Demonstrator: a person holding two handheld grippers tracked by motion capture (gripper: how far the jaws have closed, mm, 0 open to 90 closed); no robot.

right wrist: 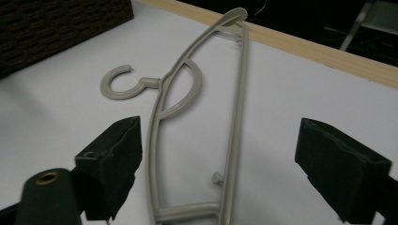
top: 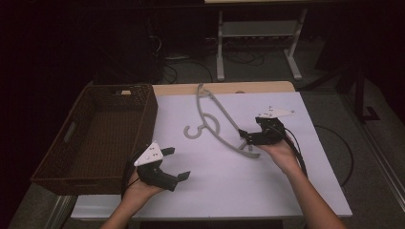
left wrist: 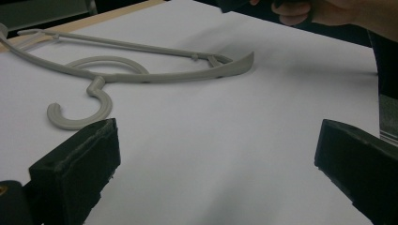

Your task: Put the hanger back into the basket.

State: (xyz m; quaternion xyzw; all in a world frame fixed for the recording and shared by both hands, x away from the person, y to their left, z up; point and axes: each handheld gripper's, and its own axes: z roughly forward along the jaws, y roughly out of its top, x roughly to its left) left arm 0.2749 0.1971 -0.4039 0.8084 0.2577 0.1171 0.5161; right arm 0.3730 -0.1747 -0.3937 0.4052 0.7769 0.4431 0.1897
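Pre-grasp, I'd say: right claw [top: 244, 137] jaws apart astride hanger [right wrist: 197, 117] end on surface [top: 286, 181], left claw [top: 177, 163] apart & idle; next needs closing on hanger w/o slip.

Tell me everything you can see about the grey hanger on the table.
The hanger is pale grey and looks like moulded plastic: an open hook, a curved shoulder bar, a straight lower bar, an arched brace under the neck and small pegs near the ends. It lies flat on the white table cover, running from the far edge toward the person's right, hook toward the basket. The right gripper has its open jaws either side of the near end, not closed on it.
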